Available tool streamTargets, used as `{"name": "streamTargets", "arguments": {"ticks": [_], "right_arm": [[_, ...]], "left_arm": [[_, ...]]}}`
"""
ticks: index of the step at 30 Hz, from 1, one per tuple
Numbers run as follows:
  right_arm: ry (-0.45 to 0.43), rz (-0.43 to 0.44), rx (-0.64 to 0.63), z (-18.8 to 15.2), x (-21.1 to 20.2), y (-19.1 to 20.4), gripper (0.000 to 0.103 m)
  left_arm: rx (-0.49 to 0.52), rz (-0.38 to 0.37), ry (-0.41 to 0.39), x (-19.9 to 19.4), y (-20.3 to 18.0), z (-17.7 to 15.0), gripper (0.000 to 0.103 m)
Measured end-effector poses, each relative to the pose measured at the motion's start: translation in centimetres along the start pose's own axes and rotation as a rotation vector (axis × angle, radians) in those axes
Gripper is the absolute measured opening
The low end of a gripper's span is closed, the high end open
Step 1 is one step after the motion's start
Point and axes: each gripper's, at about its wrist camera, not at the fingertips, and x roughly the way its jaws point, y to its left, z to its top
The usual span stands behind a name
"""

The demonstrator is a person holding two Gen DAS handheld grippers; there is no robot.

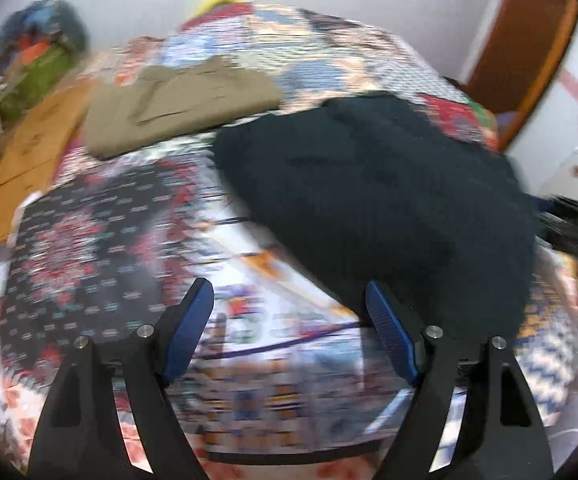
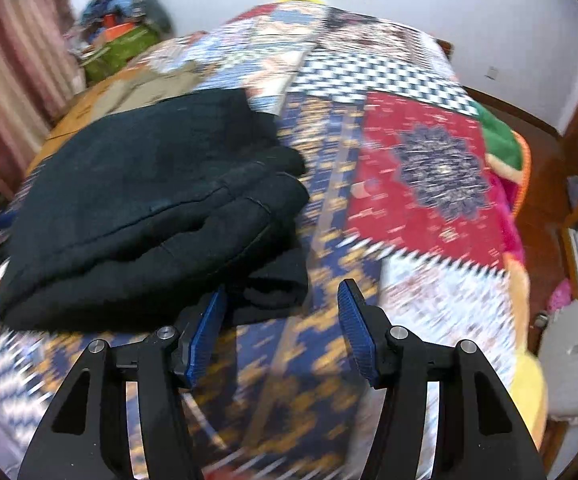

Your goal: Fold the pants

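Both pictures are smeared, so the bed cover's (image 2: 409, 184) patterns run together. The black pants (image 2: 141, 200) hide the cover under them, and in the left view their seams are lost in the blur (image 1: 369, 184). The heap of stuff (image 2: 121, 28) by the cover's far left corner is too fuzzy to name. The tan cloth (image 1: 181, 108) is half hidden in the right view.

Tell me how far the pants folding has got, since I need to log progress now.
Done, by the look of it: the black pants lie as a thick layered bundle on the patchwork quilt, and tan pants sit folded flat farther back. In hand: nothing; the left gripper and right gripper are both open and empty. Left: perhaps squaring up the black bundle's uneven edge; blur hides more.
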Motion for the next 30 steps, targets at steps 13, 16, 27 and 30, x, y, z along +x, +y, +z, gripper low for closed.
{"name": "streamTargets", "arguments": {"ticks": [13, 16, 27, 30], "right_arm": [[-0.12, -0.049, 0.079, 0.3, -5.5, -3.1, 0.055], [-0.138, 0.002, 0.076, 0.1, -6.3, -2.0, 0.055], [-0.099, 0.201, 0.047, -0.4, -4.7, 4.2, 0.059], [-0.053, 0.218, 0.043, -0.8, -3.2, 5.4, 0.06]], "left_arm": [[0.08, -0.123, -0.009, 2.6, -8.6, 3.8, 0.079], [0.048, -0.164, -0.029, 1.2, -7.2, 4.1, 0.079], [-0.064, -0.009, -0.077, 0.4, 2.5, 8.8, 0.082], [-0.039, -0.044, -0.054, 2.0, 3.1, 9.7, 0.084]]}}
